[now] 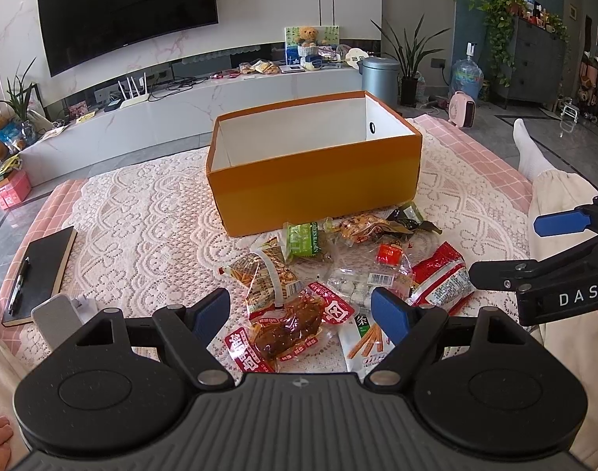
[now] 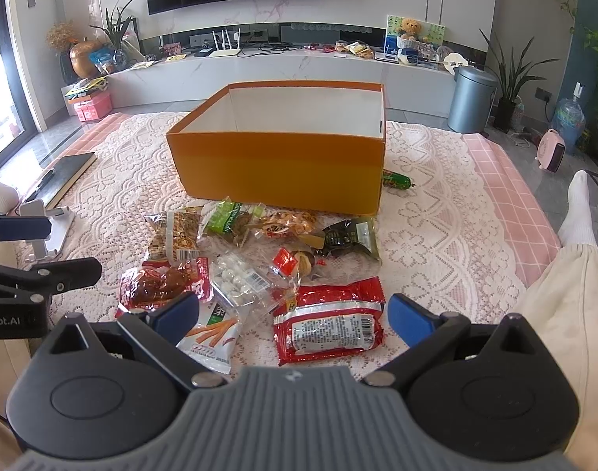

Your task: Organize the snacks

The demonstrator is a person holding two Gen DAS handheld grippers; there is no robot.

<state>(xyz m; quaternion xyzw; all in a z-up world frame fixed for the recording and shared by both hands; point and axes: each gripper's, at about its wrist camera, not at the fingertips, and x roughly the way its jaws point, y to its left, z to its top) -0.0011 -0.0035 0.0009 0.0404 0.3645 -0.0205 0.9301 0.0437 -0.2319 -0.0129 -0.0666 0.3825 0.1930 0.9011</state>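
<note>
An orange box (image 1: 314, 180) (image 2: 279, 168) with a white inside stands open on the lace cloth, nothing visible in it. Several snack packets lie in a pile in front of it: a red packet of brown meat (image 1: 289, 327) (image 2: 161, 282), a large red packet (image 1: 442, 278) (image 2: 330, 322), a green packet (image 1: 306, 241) (image 2: 230, 218), a clear bag of white candies (image 2: 240, 276). My left gripper (image 1: 300, 312) hovers open over the meat packet. Open too, my right gripper (image 2: 295, 316) hangs above the large red packet. A green sausage (image 2: 397, 179) lies right of the box.
A black notebook with a pen (image 1: 39, 274) and a white phone stand (image 2: 49, 227) lie at the left of the cloth. A person's leg in a white sock (image 2: 579, 212) rests at the right. A TV console runs behind, with a grey bin (image 2: 469, 100) nearby.
</note>
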